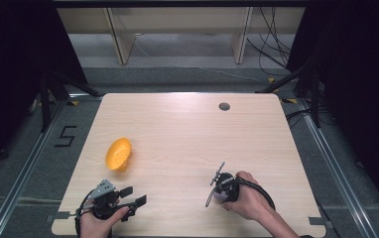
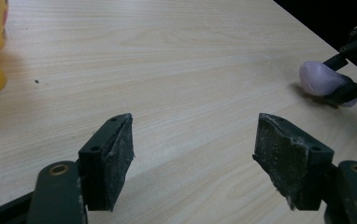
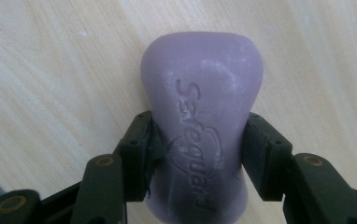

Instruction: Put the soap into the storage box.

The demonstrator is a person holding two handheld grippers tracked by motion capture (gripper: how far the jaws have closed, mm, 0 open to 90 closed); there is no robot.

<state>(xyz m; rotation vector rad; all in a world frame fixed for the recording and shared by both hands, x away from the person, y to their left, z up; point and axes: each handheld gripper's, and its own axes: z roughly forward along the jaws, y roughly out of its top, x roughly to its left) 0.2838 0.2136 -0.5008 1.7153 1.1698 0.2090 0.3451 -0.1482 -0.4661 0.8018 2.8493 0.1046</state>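
A waisted purple bar of soap [image 3: 200,121] embossed with lettering lies on the pale wooden surface [image 1: 187,139] near its right front, pinched at its narrow middle by the right claw [image 3: 197,154]. The left claw [image 2: 193,158] gapes wide with nothing between its jaws, near a yellow plastic dish [image 1: 118,154].

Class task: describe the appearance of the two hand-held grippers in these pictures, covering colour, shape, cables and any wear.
Both grippers are black. The left gripper carries a grey three-cornered plate on top; its jaws are blocky, with rough, scuffed pads and brass-coloured pivot rings. The right gripper has the same hinged black links and brass-coloured rings. A black cable loops behind the right hand. No sleeves show.
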